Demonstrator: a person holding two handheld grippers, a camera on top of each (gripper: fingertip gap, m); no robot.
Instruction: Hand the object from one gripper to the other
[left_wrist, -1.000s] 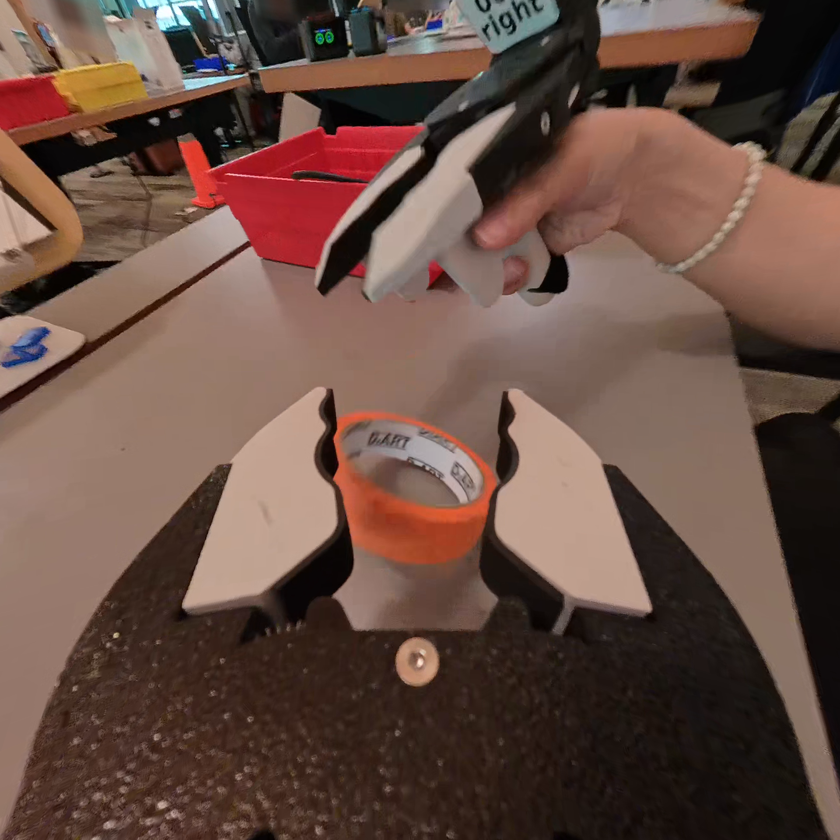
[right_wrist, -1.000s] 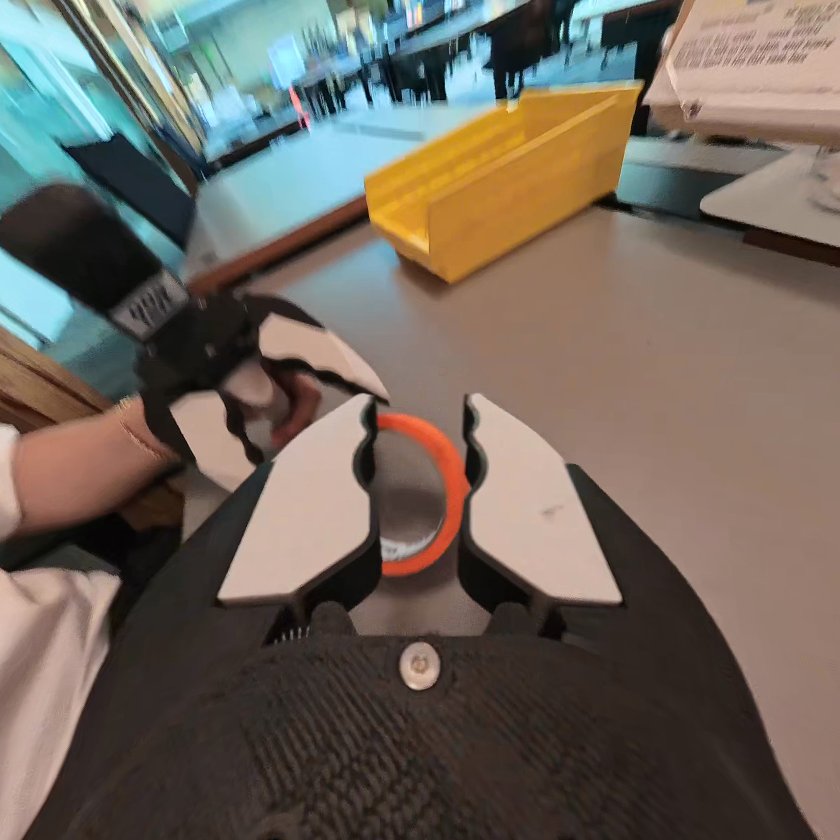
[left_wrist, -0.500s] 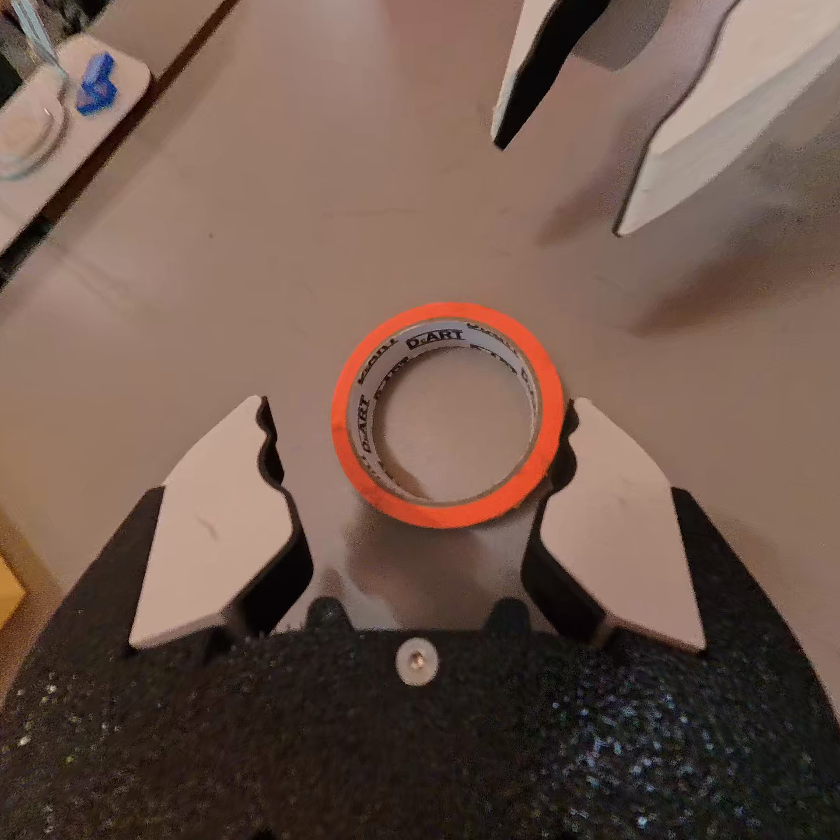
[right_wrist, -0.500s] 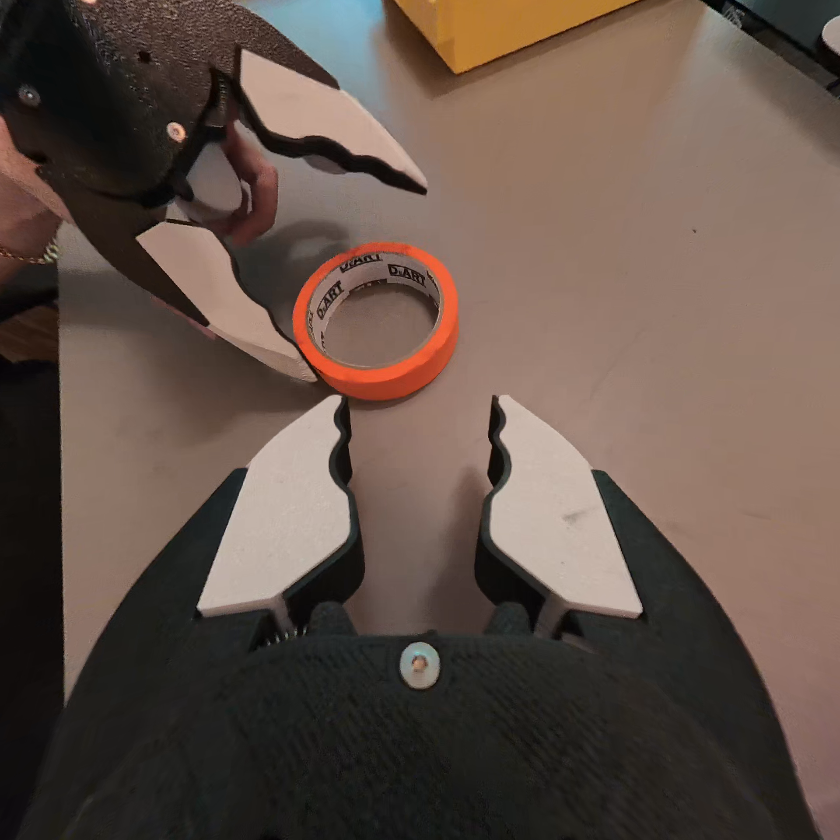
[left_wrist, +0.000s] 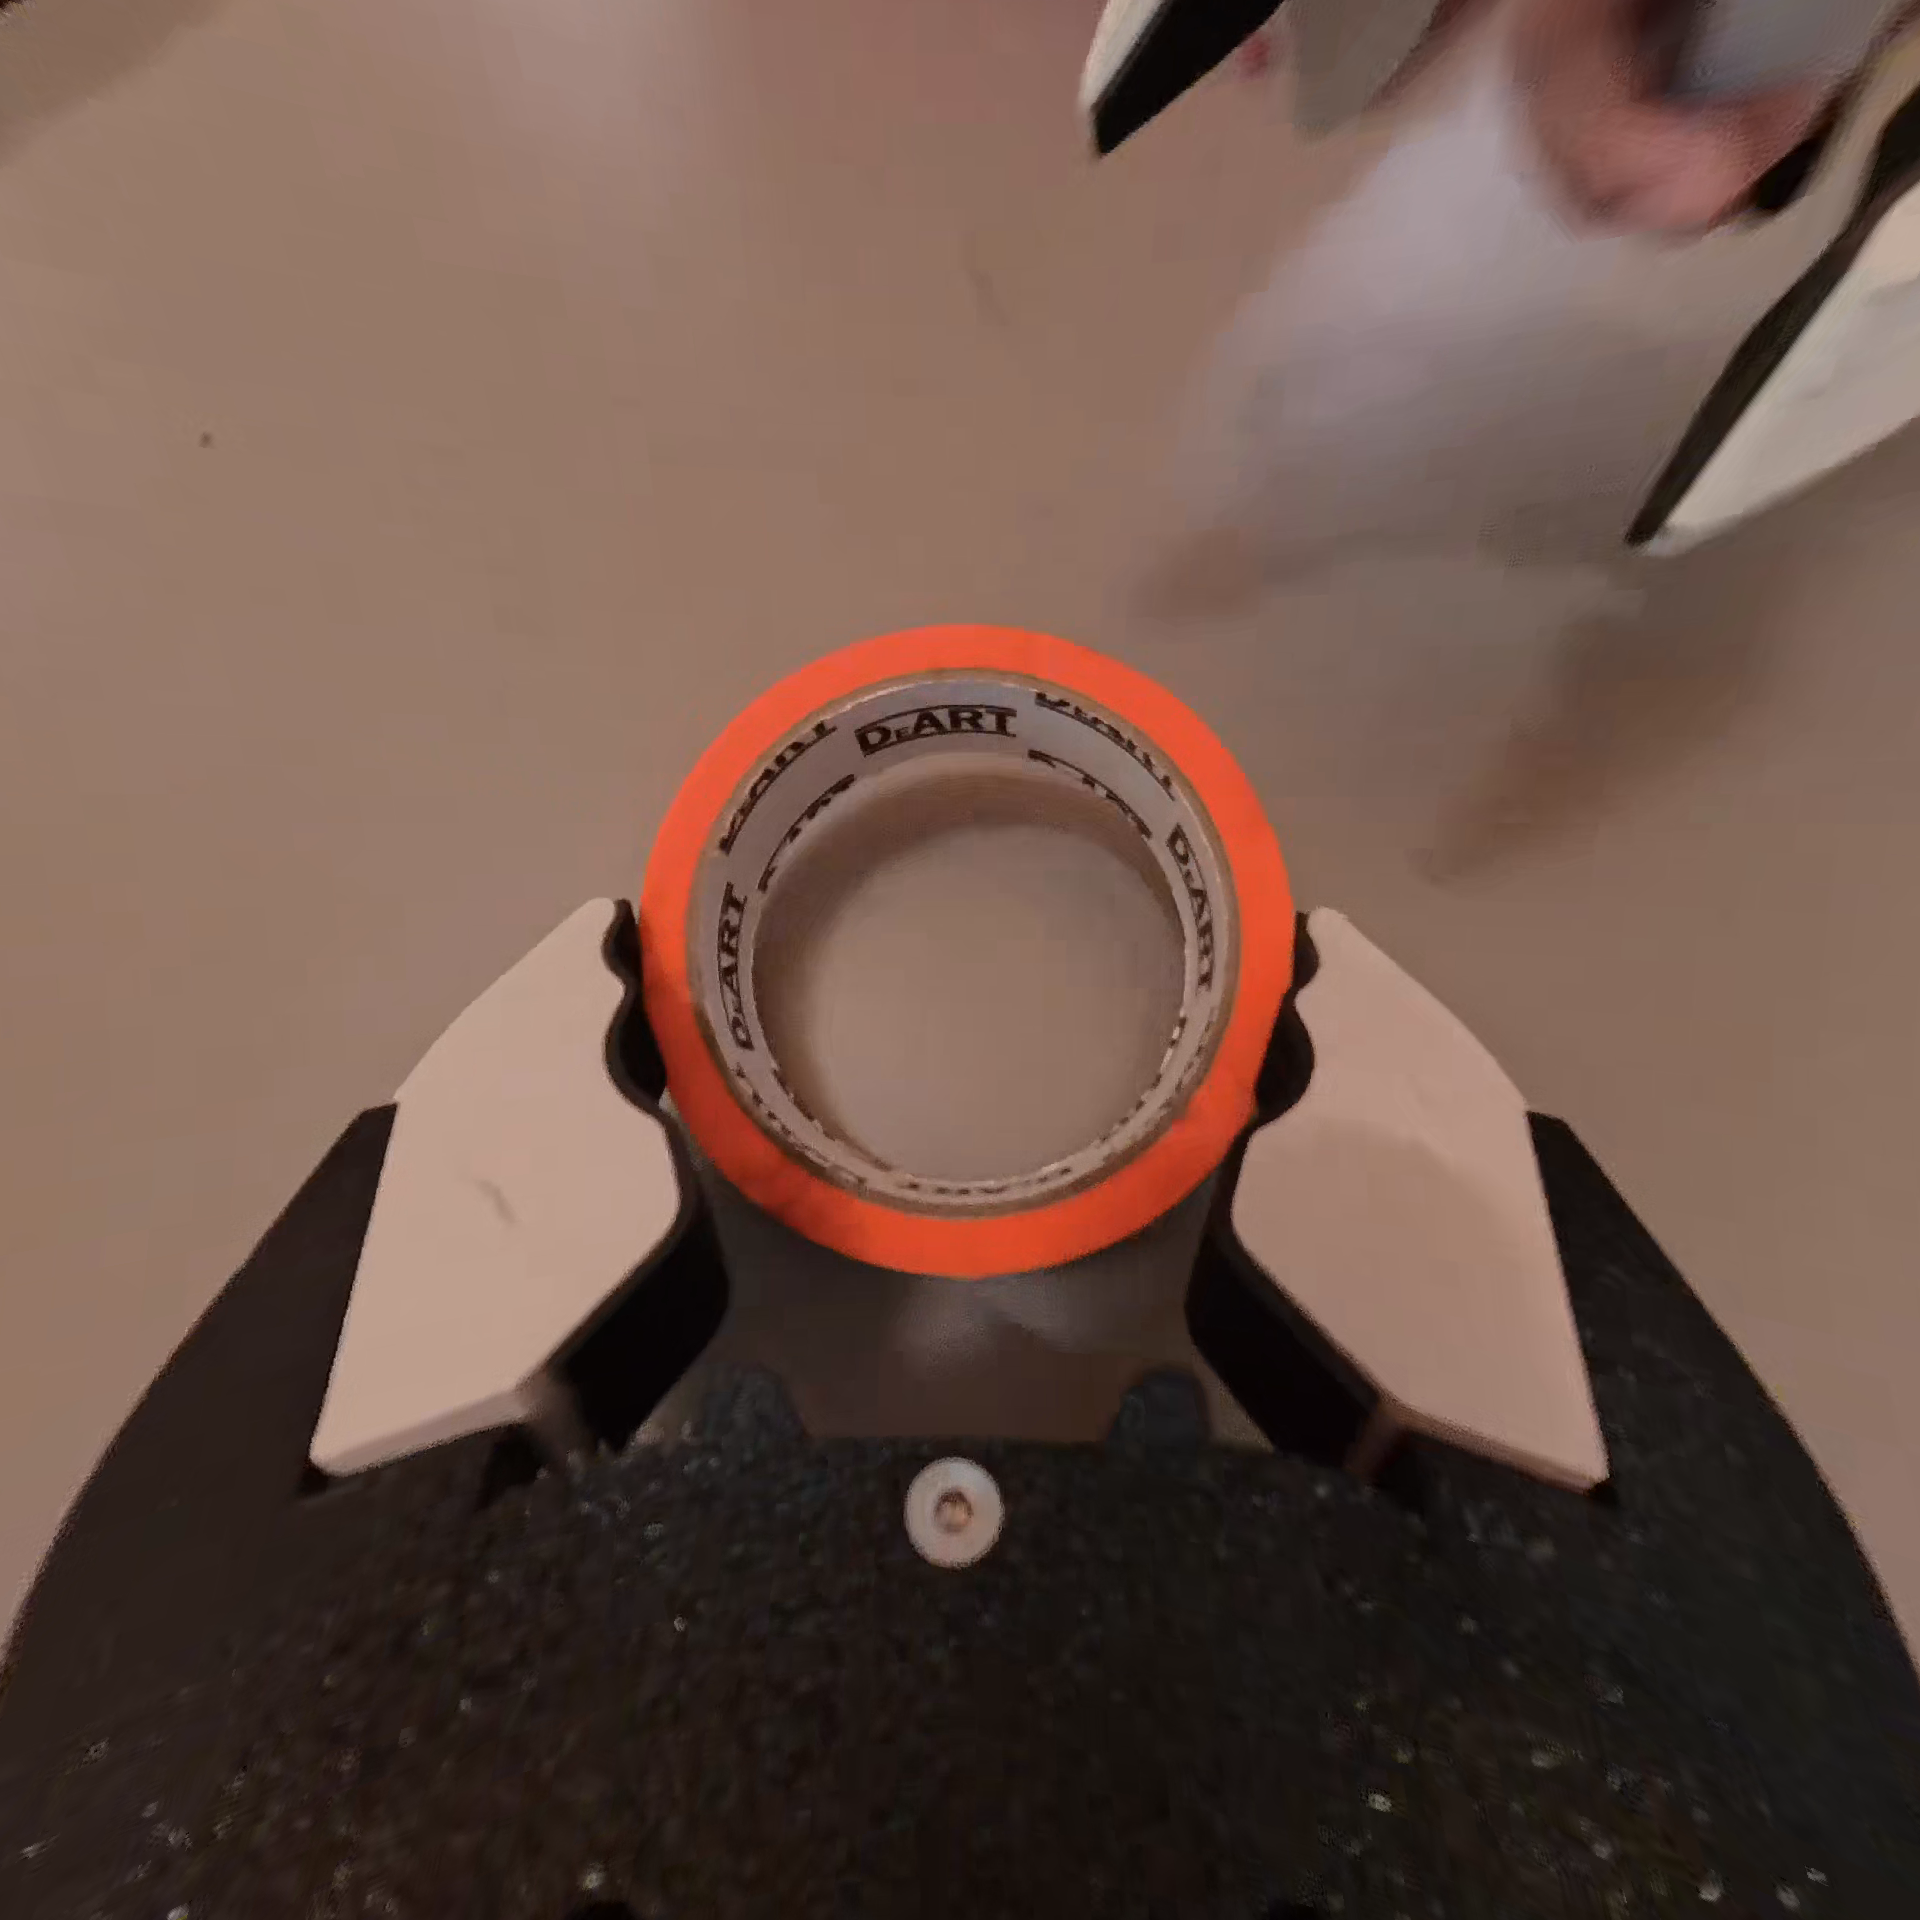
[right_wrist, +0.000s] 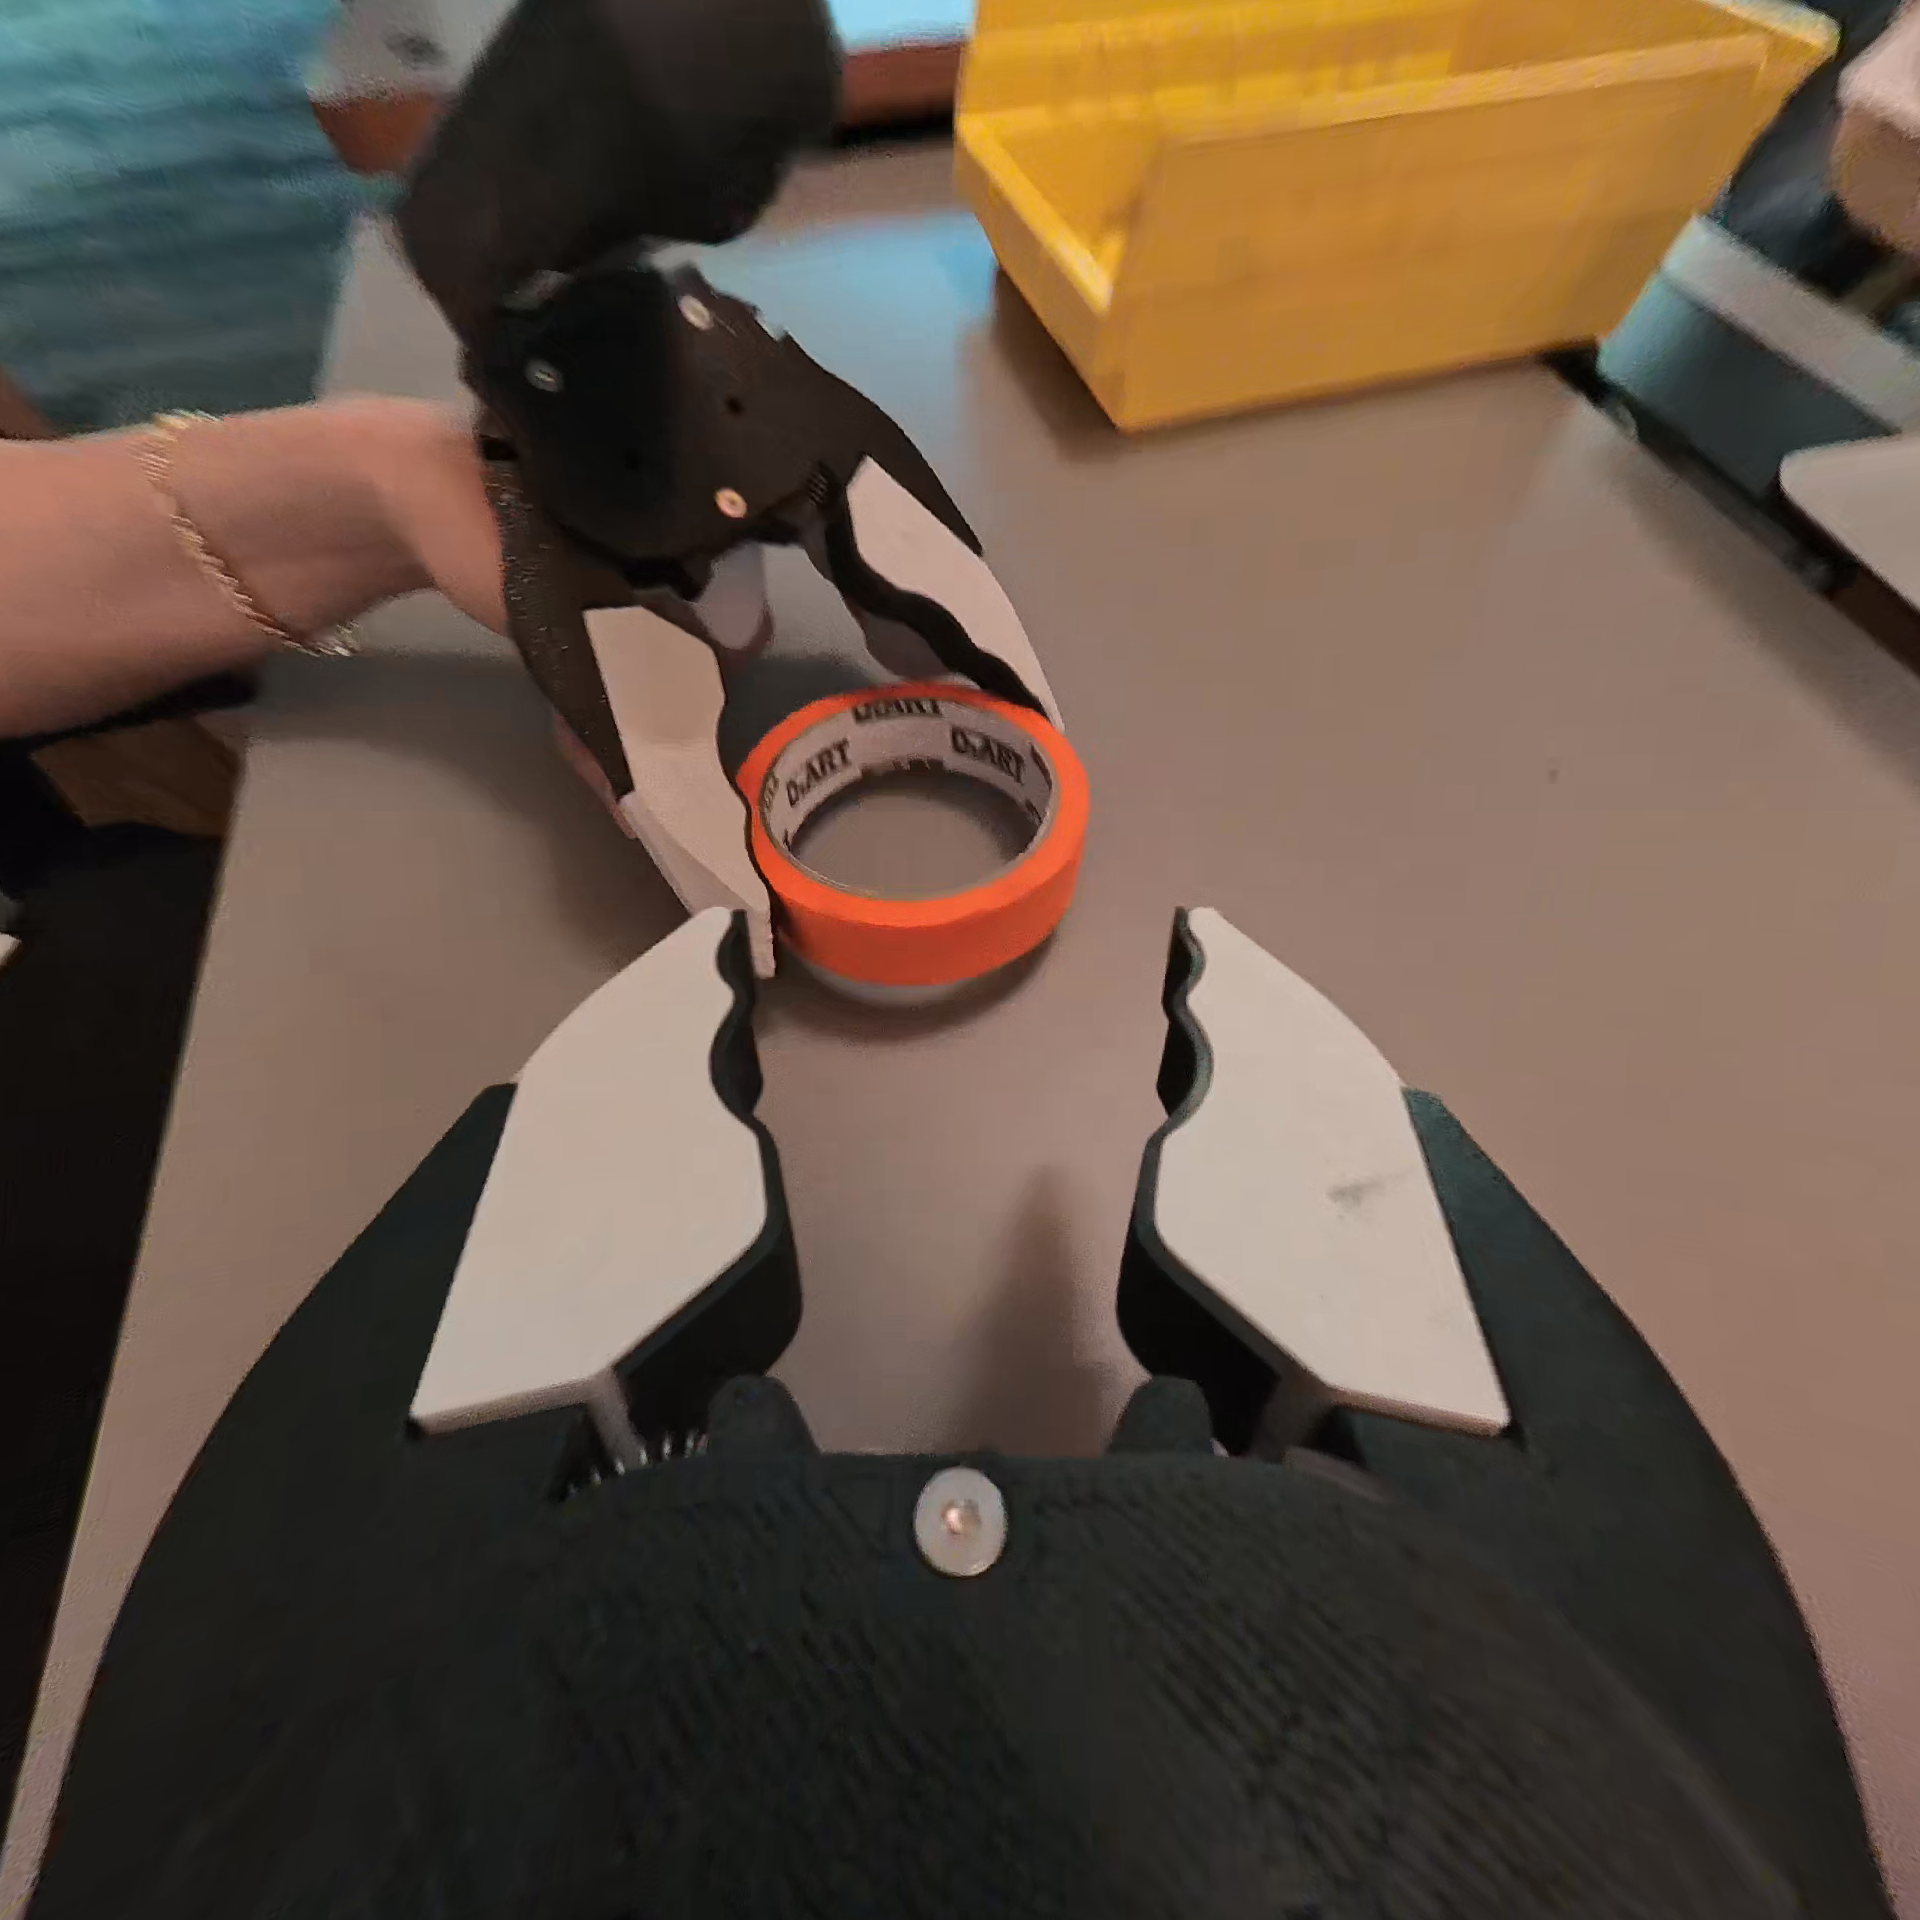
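Only your right wrist view shows the yellow bin (right_wrist: 1340, 197) beyond the grippers | table (right_wrist: 1455, 831) under both | your left gripper (left_wrist: 961, 925) clamps the orange tape roll (left_wrist: 966, 1226) between its fingers, flat on the table | your right gripper (right_wrist: 961, 925) gapes empty, roll just ahead of its tips

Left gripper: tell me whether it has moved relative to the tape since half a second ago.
Yes. The left gripper has come forward around the tape. Its fingers now press both sides of the roll, where before only one touched it.
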